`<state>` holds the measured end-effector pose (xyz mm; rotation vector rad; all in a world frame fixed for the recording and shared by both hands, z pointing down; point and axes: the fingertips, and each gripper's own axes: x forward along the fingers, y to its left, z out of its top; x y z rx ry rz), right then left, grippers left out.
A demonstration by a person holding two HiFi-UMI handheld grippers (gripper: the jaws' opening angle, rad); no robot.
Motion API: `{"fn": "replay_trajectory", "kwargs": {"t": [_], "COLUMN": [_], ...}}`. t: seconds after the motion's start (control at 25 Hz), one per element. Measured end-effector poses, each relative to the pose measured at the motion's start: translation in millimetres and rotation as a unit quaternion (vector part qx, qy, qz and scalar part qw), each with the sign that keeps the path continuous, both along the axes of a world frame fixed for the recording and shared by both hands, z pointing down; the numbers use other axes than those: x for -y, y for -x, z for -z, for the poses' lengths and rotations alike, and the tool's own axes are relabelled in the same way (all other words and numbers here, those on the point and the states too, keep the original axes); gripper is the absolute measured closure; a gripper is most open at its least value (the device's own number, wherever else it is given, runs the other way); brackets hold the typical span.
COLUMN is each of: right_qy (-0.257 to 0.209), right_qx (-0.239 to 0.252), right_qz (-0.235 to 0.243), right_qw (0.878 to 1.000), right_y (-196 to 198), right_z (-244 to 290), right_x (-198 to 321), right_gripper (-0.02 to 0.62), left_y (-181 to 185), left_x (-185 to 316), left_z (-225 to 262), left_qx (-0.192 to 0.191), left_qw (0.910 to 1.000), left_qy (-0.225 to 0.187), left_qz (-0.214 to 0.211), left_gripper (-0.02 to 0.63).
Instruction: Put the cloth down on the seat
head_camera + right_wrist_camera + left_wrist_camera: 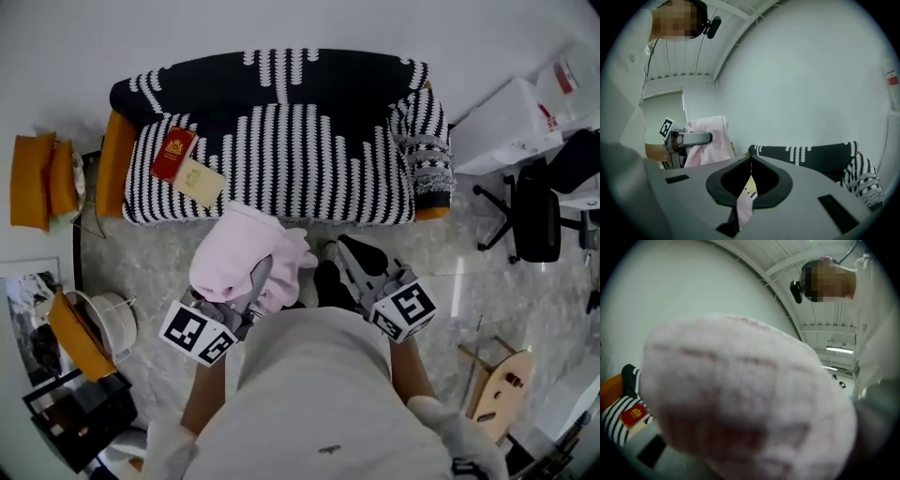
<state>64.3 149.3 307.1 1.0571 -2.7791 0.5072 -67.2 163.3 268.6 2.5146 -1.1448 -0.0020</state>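
Observation:
A fluffy pink cloth [239,258] hangs bunched above the floor, just in front of the sofa seat [309,178], which has a black-and-white striped cover. My left gripper [255,286] is shut on the cloth, which fills the left gripper view [750,399] and hides the jaws there. In the right gripper view the left gripper [701,138] clamps the draped cloth [710,140]. My right gripper [349,251] is to the right of the cloth. Its jaws [749,187] are closed on a thin pink strip with a yellowish label.
A red booklet [173,155] and a pale yellow card [199,181] lie on the seat's left end. Orange cushions [37,178] and a white basket [108,323] stand at the left. A black office chair [534,211] and a white box [511,122] are at the right.

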Motion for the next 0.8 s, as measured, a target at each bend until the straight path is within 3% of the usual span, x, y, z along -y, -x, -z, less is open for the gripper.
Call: {"fn": "replay_trajectory", "kwargs": {"t": [0.48,0.8], "right_qy": [-0.011,-0.002], "right_qx": [0.016,0.022], "right_qz": [0.031,0.031], "right_qw": [0.999,0.999], "right_y": [-54.4,-70.6], "right_z": [13.1,8.9], "right_x": [88.1,121.5], "right_gripper": [0.586,0.586], "left_y": [-48.3,-55.5], "left_x": [97.3,133.5], "left_z": [53.9,63.5], "left_qx": [0.011,0.022], "left_qw": [0.9967,0.9957], "left_qy": [-0.061,-0.062], "left_qz": [0.052,0.066], "left_gripper": [0.434,0.434]}}
